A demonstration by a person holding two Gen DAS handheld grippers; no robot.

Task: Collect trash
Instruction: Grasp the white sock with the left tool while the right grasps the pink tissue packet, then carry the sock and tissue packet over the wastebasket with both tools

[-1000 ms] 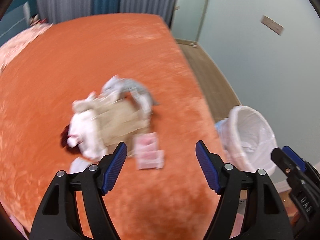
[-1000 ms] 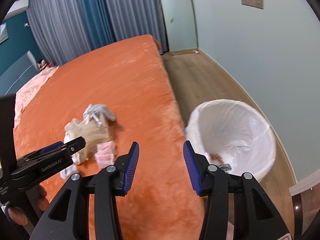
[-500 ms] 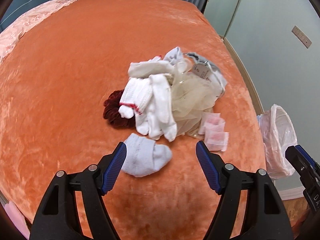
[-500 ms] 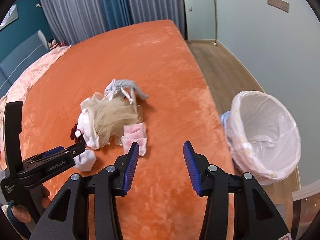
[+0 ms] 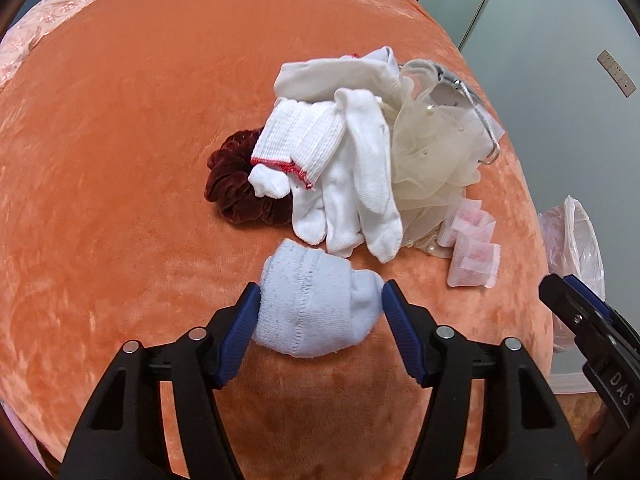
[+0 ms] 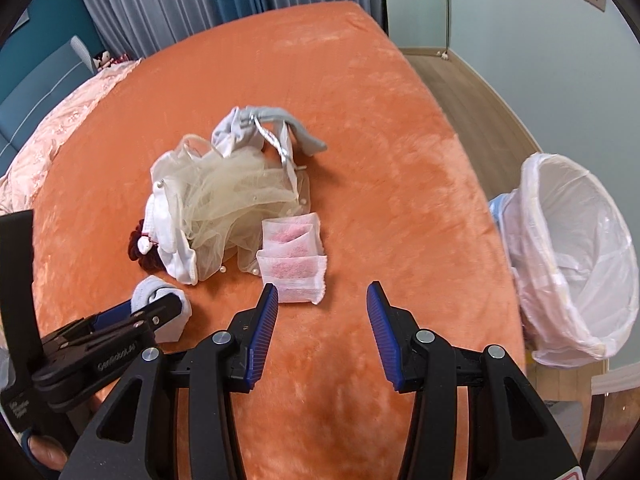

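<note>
A pale blue balled sock (image 5: pixel 316 308) lies on the orange bed (image 5: pixel 120 160). My left gripper (image 5: pixel 320 300) is open, its jaws on either side of the sock, touching or nearly so. Behind it is a pile: white gloves (image 5: pixel 344 176), a dark red scrunchie (image 5: pixel 236 184), cream tulle (image 5: pixel 436 156) and pink sachets (image 5: pixel 472 248). My right gripper (image 6: pixel 322 304) is open and empty, just in front of the sachets (image 6: pixel 294 256). A white-lined trash bin (image 6: pixel 576 256) stands on the floor right of the bed.
A grey garment with a silver strap (image 6: pixel 260 128) lies behind the tulle. A pink lace cover (image 6: pixel 60 128) lies at the bed's far left. Curtains (image 6: pixel 200 0) hang behind, and wood floor (image 6: pixel 480 92) runs along the wall at right.
My left gripper has moved forward and down so that the pale blue sock now sits between its jaws. My right gripper has moved closer to the pink sachets.
</note>
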